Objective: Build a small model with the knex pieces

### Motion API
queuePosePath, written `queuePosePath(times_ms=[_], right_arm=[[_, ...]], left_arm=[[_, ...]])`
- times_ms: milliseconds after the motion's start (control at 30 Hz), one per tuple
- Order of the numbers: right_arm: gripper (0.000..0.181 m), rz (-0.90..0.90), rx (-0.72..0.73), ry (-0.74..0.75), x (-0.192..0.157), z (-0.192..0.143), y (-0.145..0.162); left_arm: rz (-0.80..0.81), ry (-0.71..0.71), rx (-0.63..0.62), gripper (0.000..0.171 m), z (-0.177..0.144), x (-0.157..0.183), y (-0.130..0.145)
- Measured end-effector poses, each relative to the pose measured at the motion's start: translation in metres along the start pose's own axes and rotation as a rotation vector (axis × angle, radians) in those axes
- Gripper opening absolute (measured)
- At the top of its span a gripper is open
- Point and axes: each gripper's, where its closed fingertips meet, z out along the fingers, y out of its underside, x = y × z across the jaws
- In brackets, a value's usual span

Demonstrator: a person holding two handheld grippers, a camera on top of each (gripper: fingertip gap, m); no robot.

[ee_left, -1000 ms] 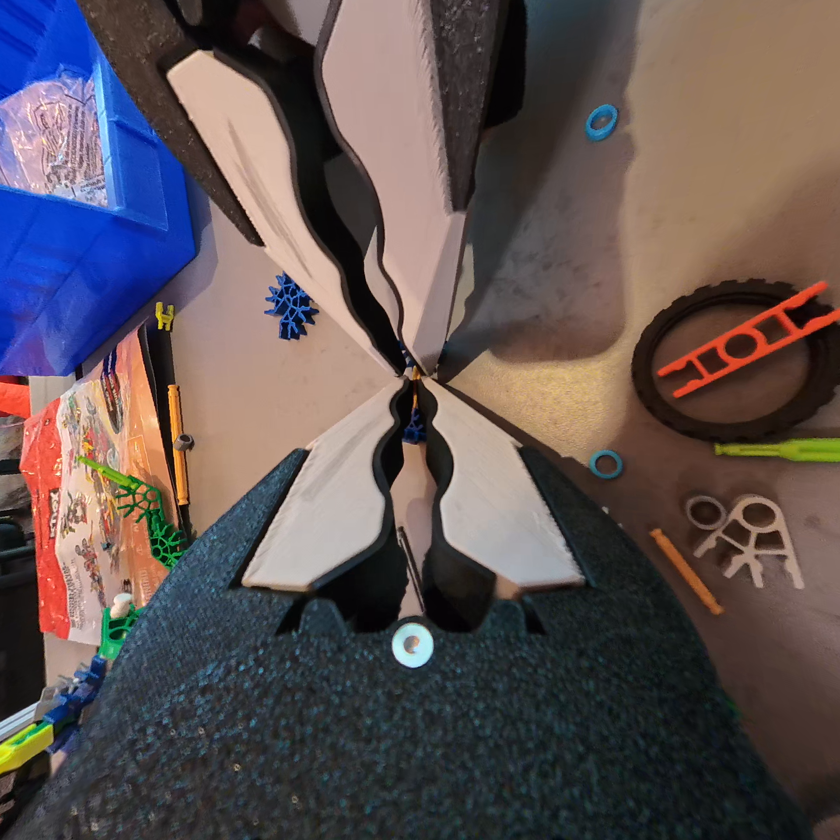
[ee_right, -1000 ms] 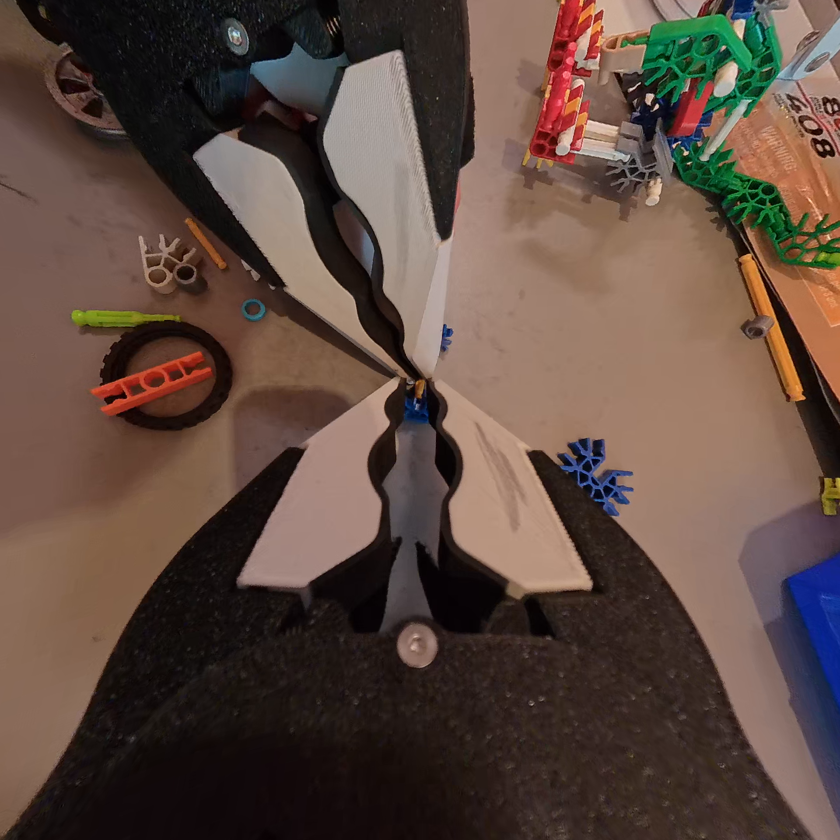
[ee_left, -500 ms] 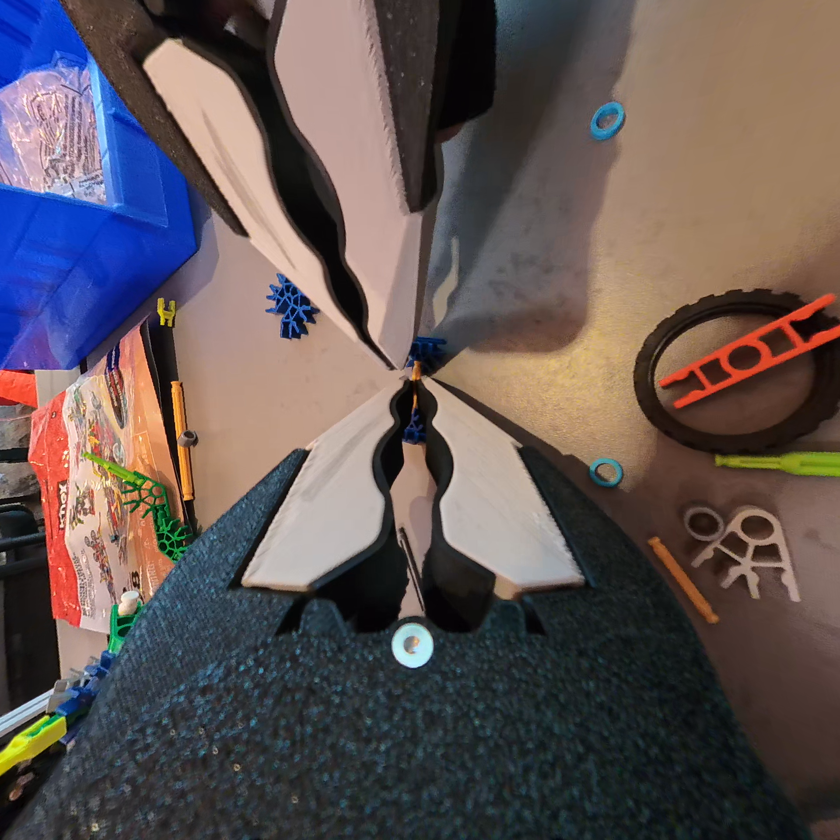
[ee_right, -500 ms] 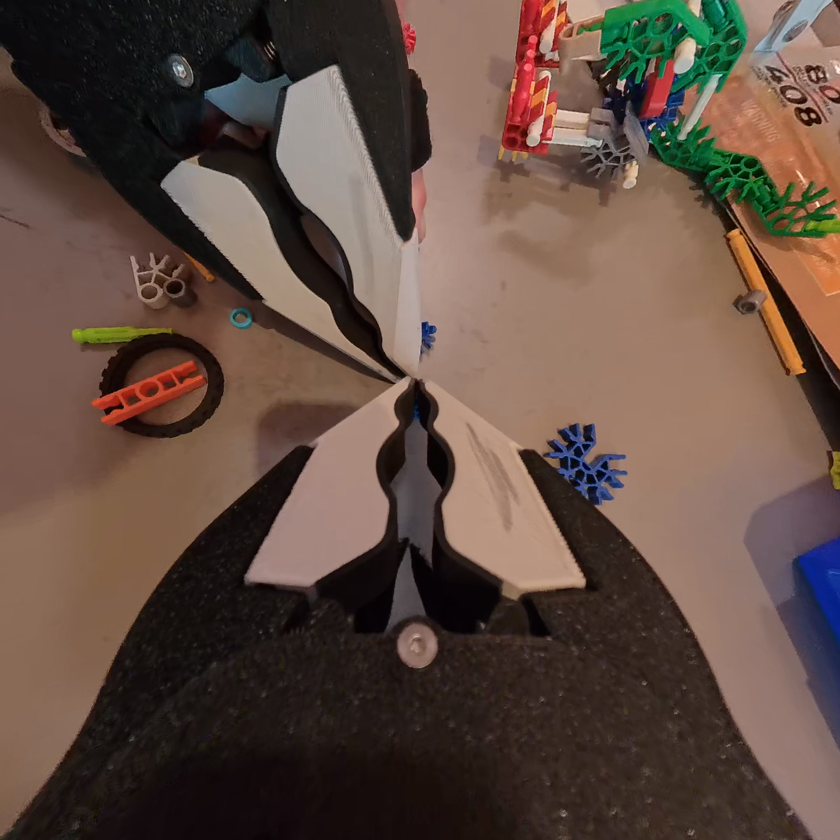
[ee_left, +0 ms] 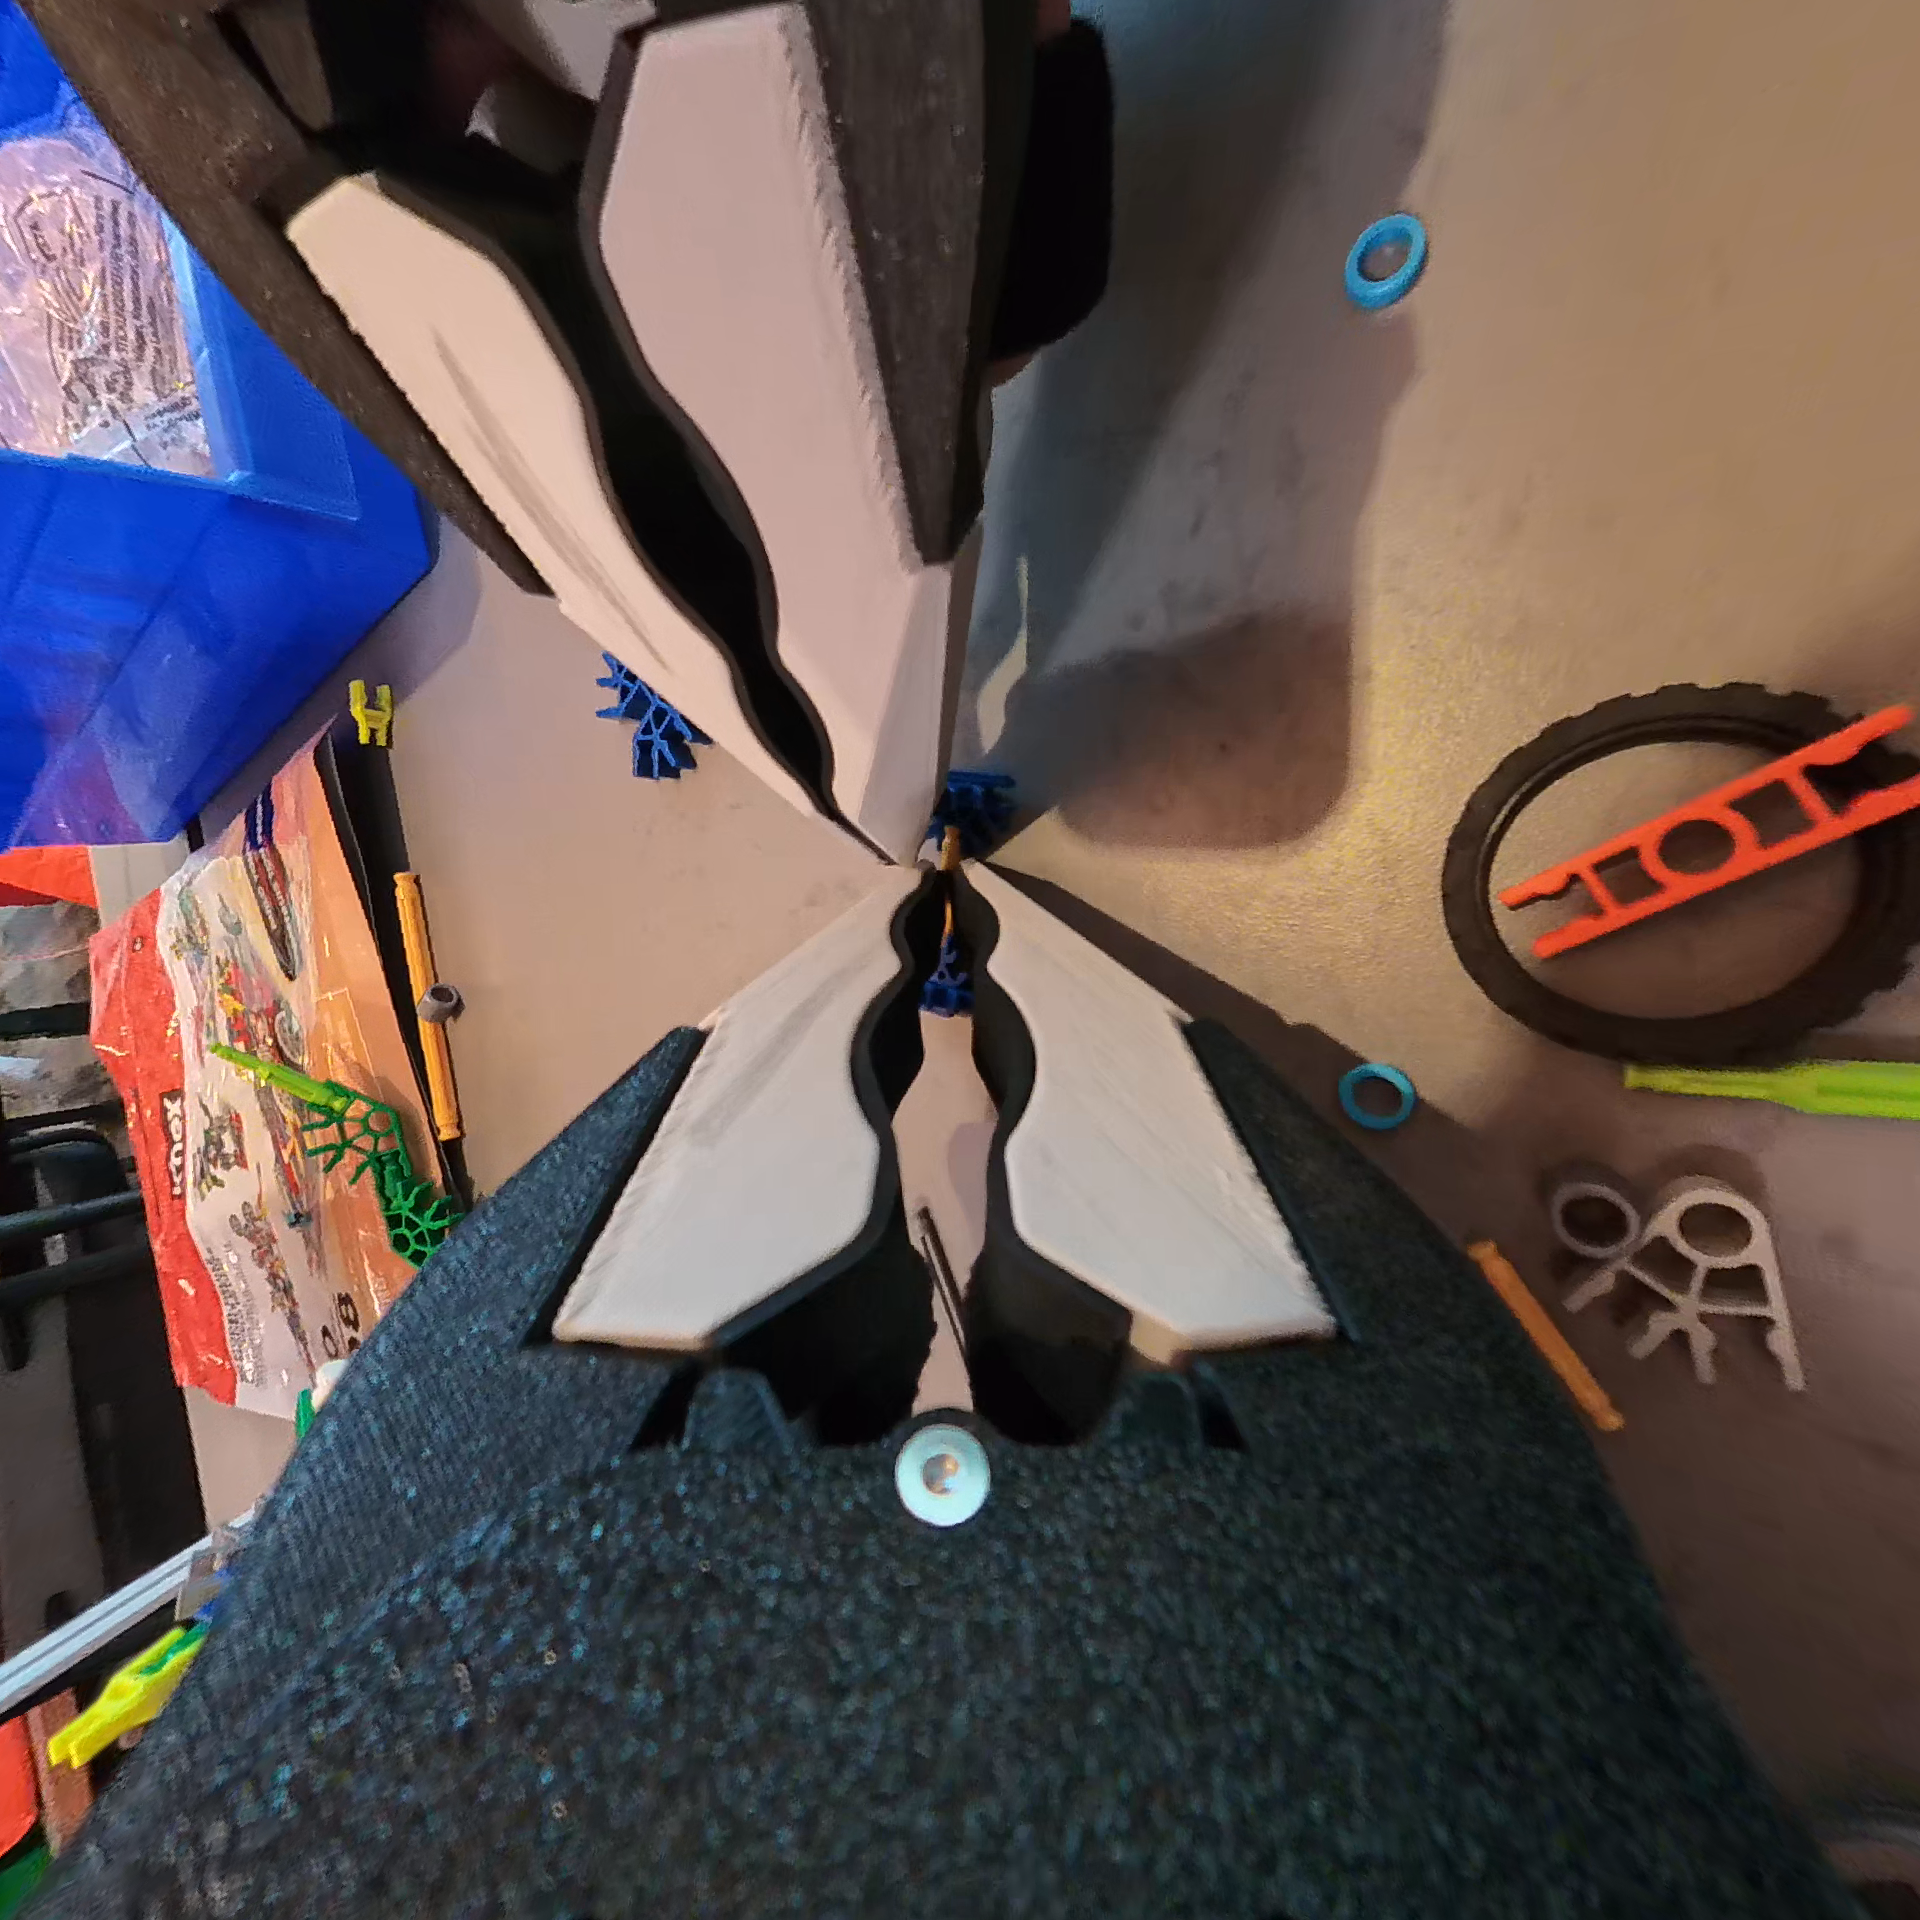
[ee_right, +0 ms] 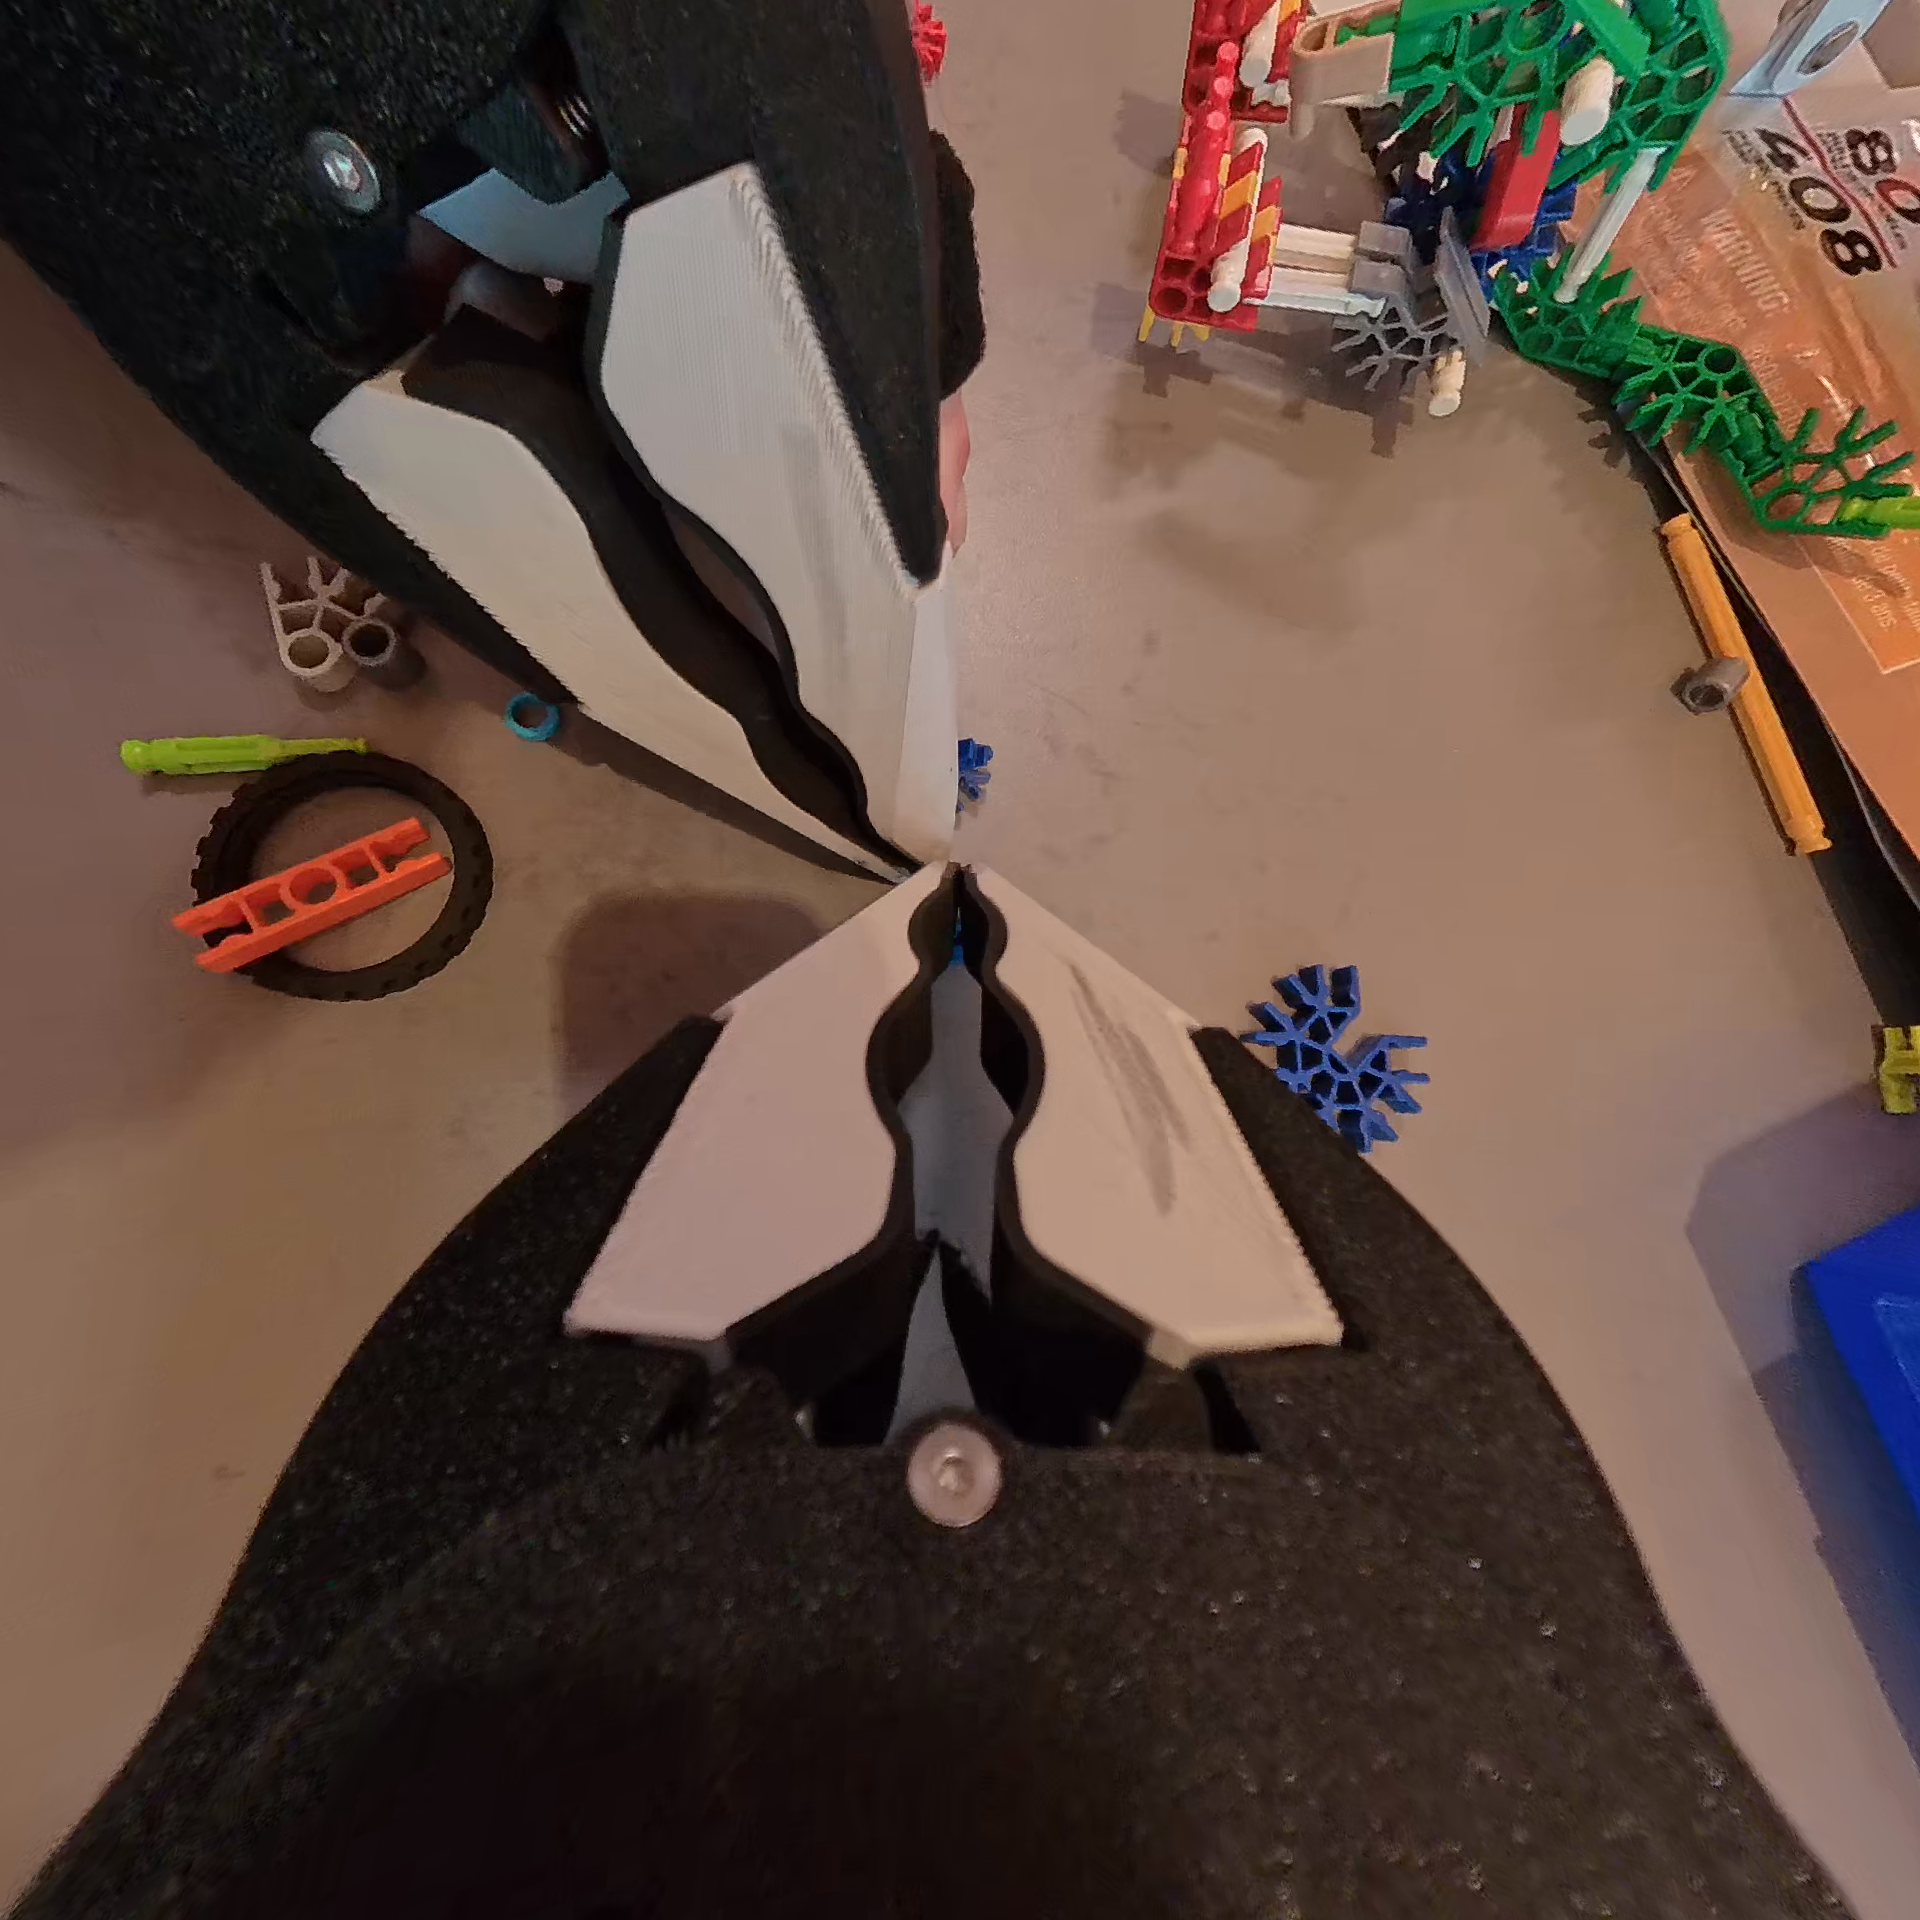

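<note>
- Left wrist view, far left: a blue bin (ee_left: pixel 156 582) in the upper left, with a printed orange sheet (ee_left: pixel 239 1091) below it and a yellow rod (ee_left: pixel 426 997) lying nearly vertical beside the sheet.
- Centre: the left gripper (ee_left: pixel 940 883) has its jaws clamped on a small blue connector (ee_left: pixel 948 982) with a thin yellow rod (ee_left: pixel 948 847); the rod's long axis runs up the frame, toward the right gripper (ee_left: pixel 914 831), which meets it tip to tip.
- Right: a black tire (ee_left: pixel 1475 935) on the counter (ee_left: pixel 1610 416), with an orange piece (ee_left: pixel 1704 847) lying diagonally across it (a blue ring (ee_left: pixel 1377 1093) sits lower left of the tire).
- Right wrist view, centre: the right gripper's jaws are closed on a blue piece (ee_right: pixel 956 948); a loose blue snowflake connector (ee_right: pixel 1335 1055) lies just to the right.
</note>
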Motion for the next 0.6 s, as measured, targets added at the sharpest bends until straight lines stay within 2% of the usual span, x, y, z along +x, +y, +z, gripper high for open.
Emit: queuePosePath(times_ms=[333, 600], right_arm=[[0.000, 0.004, 0.000, 0.003, 0.0007, -0.0001, -0.0003], [0.000, 0.030, 0.040, -0.013, 0.0018, -0.0050, -0.0049]], left_arm=[[-0.034, 0.018, 0.005, 0.000, 0.0002, 0.0001, -0.0006], [-0.225, 0.125, 0.129, 0.000, 0.0001, 0.0001, -0.0029]])
